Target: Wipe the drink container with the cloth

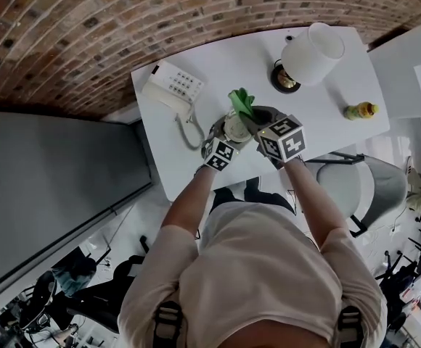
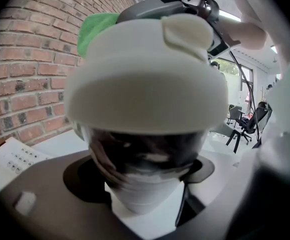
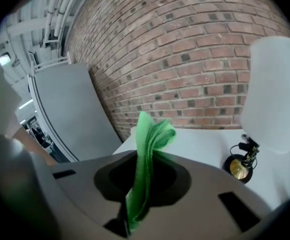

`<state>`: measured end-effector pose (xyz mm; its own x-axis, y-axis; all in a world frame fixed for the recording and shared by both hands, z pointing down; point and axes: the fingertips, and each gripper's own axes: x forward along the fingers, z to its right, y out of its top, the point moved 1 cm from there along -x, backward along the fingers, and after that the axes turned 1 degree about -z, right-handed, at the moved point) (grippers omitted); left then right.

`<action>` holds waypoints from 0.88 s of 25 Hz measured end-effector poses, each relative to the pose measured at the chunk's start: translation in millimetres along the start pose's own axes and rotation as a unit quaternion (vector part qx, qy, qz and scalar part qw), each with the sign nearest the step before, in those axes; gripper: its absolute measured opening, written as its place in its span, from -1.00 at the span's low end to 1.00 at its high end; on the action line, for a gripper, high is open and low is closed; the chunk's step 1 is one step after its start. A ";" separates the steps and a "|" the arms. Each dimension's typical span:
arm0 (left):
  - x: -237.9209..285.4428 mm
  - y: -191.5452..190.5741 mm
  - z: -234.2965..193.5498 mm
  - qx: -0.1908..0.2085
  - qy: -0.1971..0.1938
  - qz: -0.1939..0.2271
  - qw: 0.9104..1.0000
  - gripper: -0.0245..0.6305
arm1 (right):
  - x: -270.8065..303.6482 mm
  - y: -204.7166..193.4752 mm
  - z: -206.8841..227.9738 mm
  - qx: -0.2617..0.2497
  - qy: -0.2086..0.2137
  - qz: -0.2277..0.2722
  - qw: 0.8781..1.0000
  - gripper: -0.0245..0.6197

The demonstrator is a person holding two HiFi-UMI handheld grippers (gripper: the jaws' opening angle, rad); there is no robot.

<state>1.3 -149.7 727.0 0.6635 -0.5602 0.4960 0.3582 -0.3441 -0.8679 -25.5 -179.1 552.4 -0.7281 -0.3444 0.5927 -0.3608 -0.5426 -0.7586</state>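
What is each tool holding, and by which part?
Left tool grips the drink container by its body, under the white lid. Right tool pinches the green cloth by its lower end.

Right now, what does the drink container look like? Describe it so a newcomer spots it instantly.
Over the white table beside the brick wall, look in the left claw. The drink container is a clear cup with dark contents and a white domed lid, unlike the green cloth behind it.

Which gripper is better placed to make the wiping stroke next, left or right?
Right. The right gripper has its jaws shut on the green cloth, which is close to the lid of the drink container. The left gripper grips the container itself, so it probably should only steady it.
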 end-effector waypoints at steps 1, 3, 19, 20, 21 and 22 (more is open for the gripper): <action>0.0 0.0 -0.1 0.001 0.000 0.000 1.000 0.33 | 4.3 0.2 0.0 -0.009 -0.006 -0.008 1.000 -0.80; -0.1 0.6 -0.2 0.001 0.000 0.001 1.000 0.33 | 12.6 -3.6 2.4 -0.016 -0.015 -0.029 0.999 -0.80; 1.1 0.7 0.1 -0.004 -0.013 0.002 1.000 0.33 | 36.6 -19.5 -8.4 -0.028 0.008 -0.108 0.994 -0.80; 1.2 0.8 0.4 -0.004 -0.013 0.002 1.000 0.33 | 37.3 -19.9 -11.4 -0.032 0.010 -0.109 0.994 -0.80; 1.4 0.7 0.7 -0.004 -0.013 0.003 1.000 0.33 | 38.0 -20.7 -14.7 -0.034 0.014 -0.110 0.993 -0.80; 1.5 0.6 0.8 -0.004 -0.013 0.003 1.000 0.33 | 38.9 -22.0 -18.0 -0.035 0.019 -0.113 0.993 -0.80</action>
<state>3.0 -150.1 727.2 0.6821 -0.5428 0.4899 0.3489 -0.3473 -0.8705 -56.4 -166.8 587.2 -0.6448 -0.1913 0.7400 -0.5559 -0.5471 -0.6258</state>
